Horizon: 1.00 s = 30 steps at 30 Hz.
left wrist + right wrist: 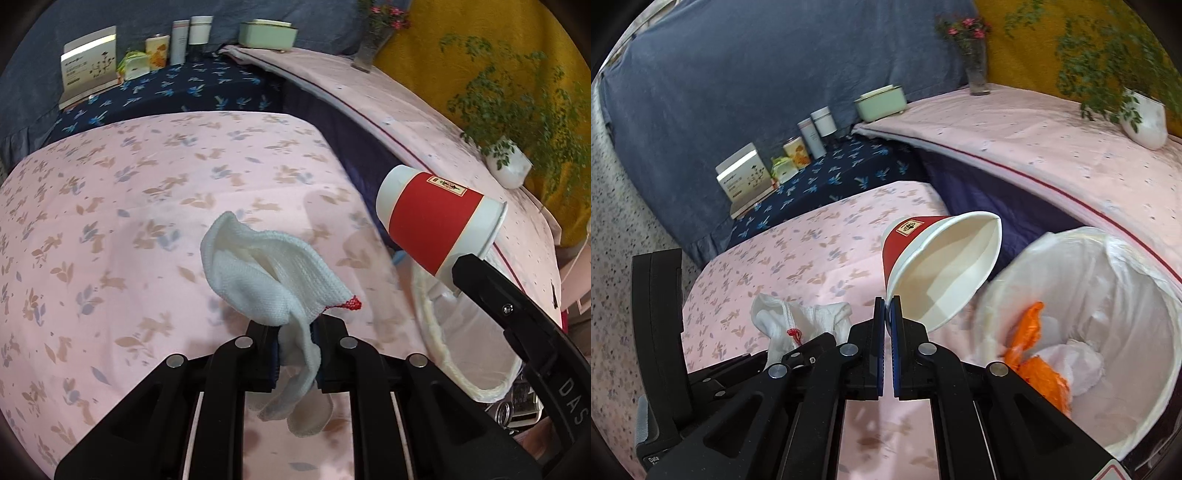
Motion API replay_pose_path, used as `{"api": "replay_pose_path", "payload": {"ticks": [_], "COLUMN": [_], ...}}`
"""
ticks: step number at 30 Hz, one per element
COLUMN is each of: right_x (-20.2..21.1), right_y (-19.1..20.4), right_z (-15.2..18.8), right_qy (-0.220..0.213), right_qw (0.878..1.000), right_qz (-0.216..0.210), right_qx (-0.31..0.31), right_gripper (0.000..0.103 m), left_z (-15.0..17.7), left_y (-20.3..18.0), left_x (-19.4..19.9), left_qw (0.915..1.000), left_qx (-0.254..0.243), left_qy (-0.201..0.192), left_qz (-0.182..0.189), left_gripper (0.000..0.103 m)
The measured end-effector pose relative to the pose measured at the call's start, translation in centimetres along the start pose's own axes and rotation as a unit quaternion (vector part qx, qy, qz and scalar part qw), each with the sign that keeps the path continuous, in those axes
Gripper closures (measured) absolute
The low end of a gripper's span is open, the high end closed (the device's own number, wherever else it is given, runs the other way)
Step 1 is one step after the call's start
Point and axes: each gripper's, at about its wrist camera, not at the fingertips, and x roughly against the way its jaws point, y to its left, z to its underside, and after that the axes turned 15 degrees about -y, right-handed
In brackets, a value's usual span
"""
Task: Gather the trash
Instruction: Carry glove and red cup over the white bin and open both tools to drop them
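Both tongs are holding trash above the pink flowered bedsheet (pixel 110 221). On the left, the left gripper (pixel 294 332) has its jaws narrow and pinched on a white knitted cloth (pixel 258 280) with a small red tip; the cloth hangs loose on both sides of the jaws, so I judge it is gripped near its middle only to carry it. To the right, the right gripper (pixel 887 314) is almost fully closed on the rim of a paper cup (pixel 938 266) with a red sleeve. The thin wall is pressed flat there, and the cup tilts with its mouth toward the camera. Furthest right stands the white lined trash bin (pixel 1137 406), just beside the cup, already holding orange wrappers (pixel 1030 354) and white paper. Probably both items go into it next.
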Motion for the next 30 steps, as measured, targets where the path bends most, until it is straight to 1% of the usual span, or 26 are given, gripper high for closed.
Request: {"api": "replay_pose_path", "payload": {"ticks": [10,16,24,30], "right_x": [4.4,6.4,8.2,8.7], "right_y": [-7.7,-11.1,-14.1,-15.3], "right_z": [-0.4,-0.4,0.1,0.5], "right_qy": [-0.024,-0.036,-0.042,-0.042], "right_qw": [0.998,0.995,0.992,0.99], "right_qz": [0.05,0.073,0.094,0.101], "right_qx": [-0.041,-0.06,-0.076,-0.087], "right_gripper": [0.099,0.099,0.099,0.099], "left_z": [0.7,1.5,2.6,2.8], "left_y": [-8.7,-13.2,-17.0,-18.1], "left_x": [0.2,-0.3,-0.8,-1.1], "left_qw": [0.9975,0.9945,0.9909,0.9896], "left_qx": [-0.05,-0.075,-0.094,-0.098], "left_qy": [0.004,0.012,0.023,0.028], "left_qz": [0.049,0.072,0.093,0.102], "left_gripper": [0.09,0.09,0.09,0.088]}}
